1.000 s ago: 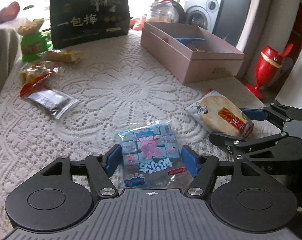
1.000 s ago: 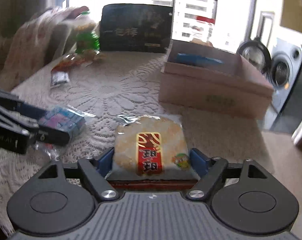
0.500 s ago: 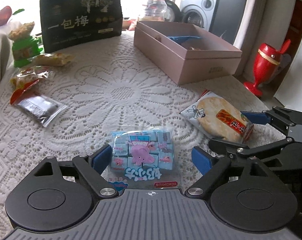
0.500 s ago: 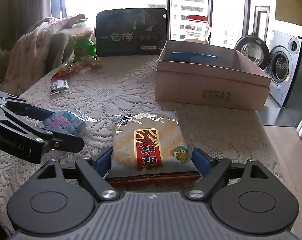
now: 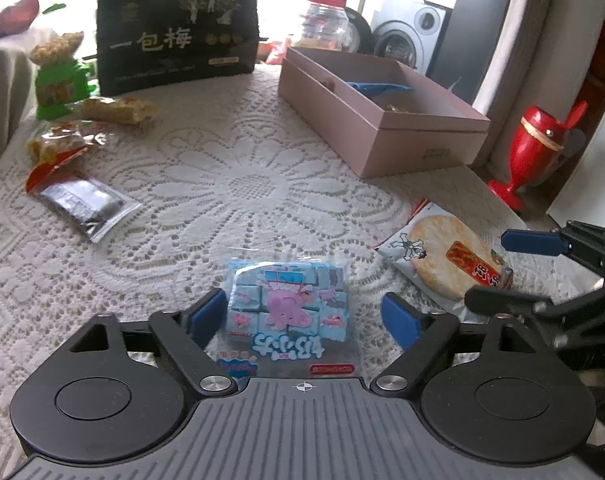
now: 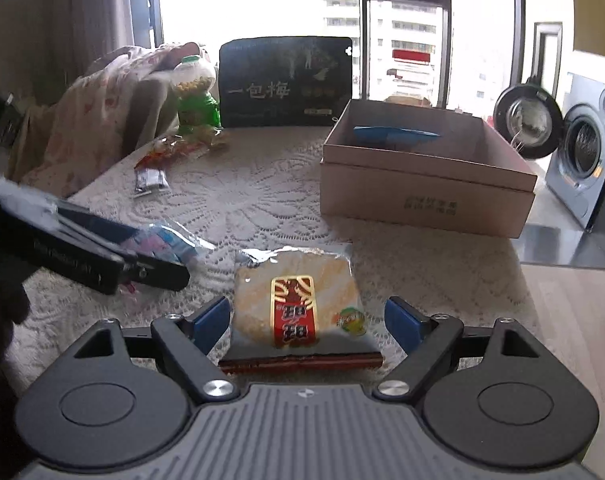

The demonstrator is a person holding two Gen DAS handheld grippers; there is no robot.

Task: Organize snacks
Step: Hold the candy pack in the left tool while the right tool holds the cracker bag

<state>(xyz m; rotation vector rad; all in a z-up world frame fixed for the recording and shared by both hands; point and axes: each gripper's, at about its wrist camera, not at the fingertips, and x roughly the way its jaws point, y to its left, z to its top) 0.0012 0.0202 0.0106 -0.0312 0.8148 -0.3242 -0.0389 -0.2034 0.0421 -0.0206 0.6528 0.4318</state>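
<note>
A clear bag of blue candy cubes with a pink cartoon [image 5: 290,308] lies flat on the lace tablecloth between the fingers of my left gripper [image 5: 304,314]. Its jaws are closing, but the blue pads stand clear of the bag on both sides. A rice cracker packet with a red label [image 6: 298,300] lies between the open fingers of my right gripper [image 6: 306,318], untouched by either pad. Each gripper shows in the other's view: the right gripper [image 5: 486,268] around the cracker packet [image 5: 442,260], the left gripper [image 6: 150,248] over the candy bag [image 6: 170,240].
An open pink box [image 5: 422,152] holding a blue packet stands at the back right. A big black plum bag [image 5: 178,32], a green jar [image 5: 58,84] and a clear red-lidded jar [image 5: 326,20] line the back. Several small packets [image 5: 86,204] lie left. A red goblet [image 5: 538,148] stands beyond the table.
My left gripper's pads, pressed on the candy bag a second ago, have spread apart and let it lie free. The right gripper drew back slightly from the cracker packet.
</note>
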